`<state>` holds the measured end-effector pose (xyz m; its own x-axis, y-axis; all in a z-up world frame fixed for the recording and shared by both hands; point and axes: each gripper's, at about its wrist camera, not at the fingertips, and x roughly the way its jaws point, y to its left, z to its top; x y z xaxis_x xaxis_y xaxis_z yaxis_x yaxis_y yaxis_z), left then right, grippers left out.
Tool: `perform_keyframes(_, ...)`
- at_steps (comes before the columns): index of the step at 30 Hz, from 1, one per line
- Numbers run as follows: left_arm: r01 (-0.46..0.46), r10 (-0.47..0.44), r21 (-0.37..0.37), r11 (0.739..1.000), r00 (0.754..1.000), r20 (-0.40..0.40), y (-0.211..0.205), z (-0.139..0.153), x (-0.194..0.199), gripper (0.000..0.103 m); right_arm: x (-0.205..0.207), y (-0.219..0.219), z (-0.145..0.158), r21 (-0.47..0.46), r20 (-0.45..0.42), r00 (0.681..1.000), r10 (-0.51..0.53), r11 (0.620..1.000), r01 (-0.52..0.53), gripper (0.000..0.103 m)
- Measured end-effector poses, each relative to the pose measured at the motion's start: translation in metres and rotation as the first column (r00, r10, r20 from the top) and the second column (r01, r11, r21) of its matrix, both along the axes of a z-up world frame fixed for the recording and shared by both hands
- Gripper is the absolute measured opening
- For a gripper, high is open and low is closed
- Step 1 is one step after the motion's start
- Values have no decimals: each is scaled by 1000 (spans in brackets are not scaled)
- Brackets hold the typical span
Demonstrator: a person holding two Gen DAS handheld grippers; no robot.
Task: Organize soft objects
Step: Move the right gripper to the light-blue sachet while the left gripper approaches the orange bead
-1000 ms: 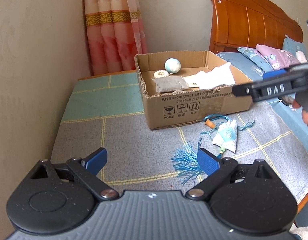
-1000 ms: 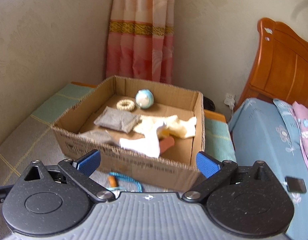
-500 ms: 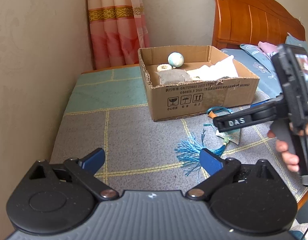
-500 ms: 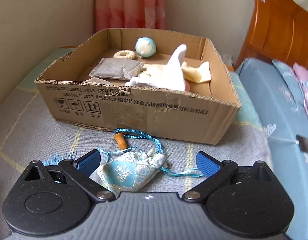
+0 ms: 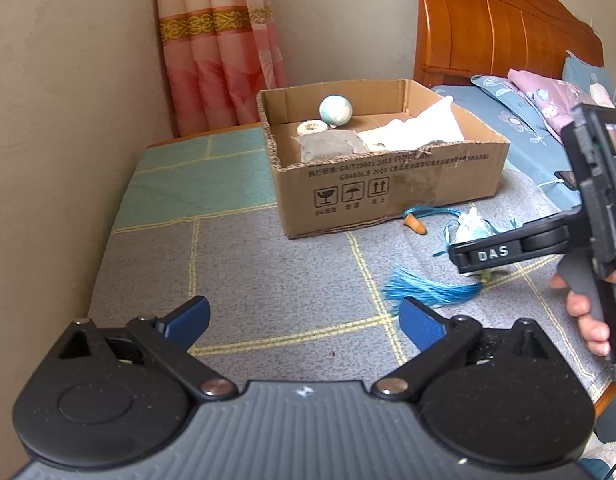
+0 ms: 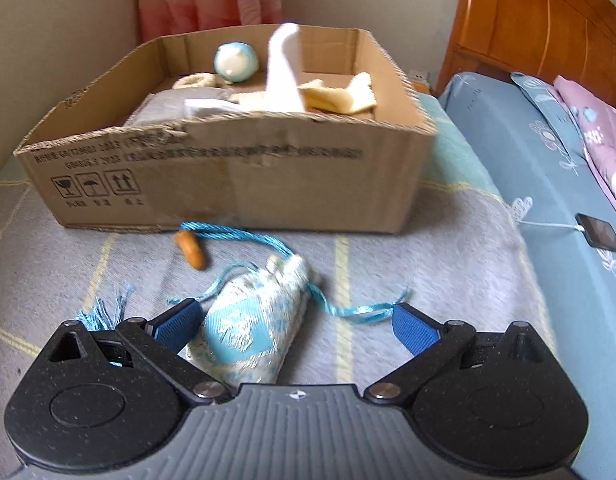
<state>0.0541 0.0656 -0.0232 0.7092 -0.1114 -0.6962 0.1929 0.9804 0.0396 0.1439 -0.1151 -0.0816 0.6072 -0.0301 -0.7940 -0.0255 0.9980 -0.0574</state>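
While both jaws stand apart, the right hand-held gripper [image 6: 293,322] straddles the brocade pouch [image 6: 249,326]; the left hand-held gripper [image 5: 303,320] holds nothing.

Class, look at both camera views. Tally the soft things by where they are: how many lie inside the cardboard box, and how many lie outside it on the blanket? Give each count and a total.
Inside the cardboard box: 5 (ball, ring, grey pad, white cloth, yellow cloth)
Outside on the blanket: 1 (pouch, between the fingers of the open right gripper)
Total: 6
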Motion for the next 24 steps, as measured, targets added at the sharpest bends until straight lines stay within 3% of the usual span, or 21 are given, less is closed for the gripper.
perform_keyframes(8, 39, -39, 5, 999, 999, -18, -17, -5, 9, 100, -15, -26, 0, -30, 24, 1000, 17, 999, -16, 103)
perform_keyframes(24, 150, -150, 83, 985, 989, -5, -74, -31, 56, 100, -34, -62, -1, 15, 38, 980, 196, 980, -197, 103)
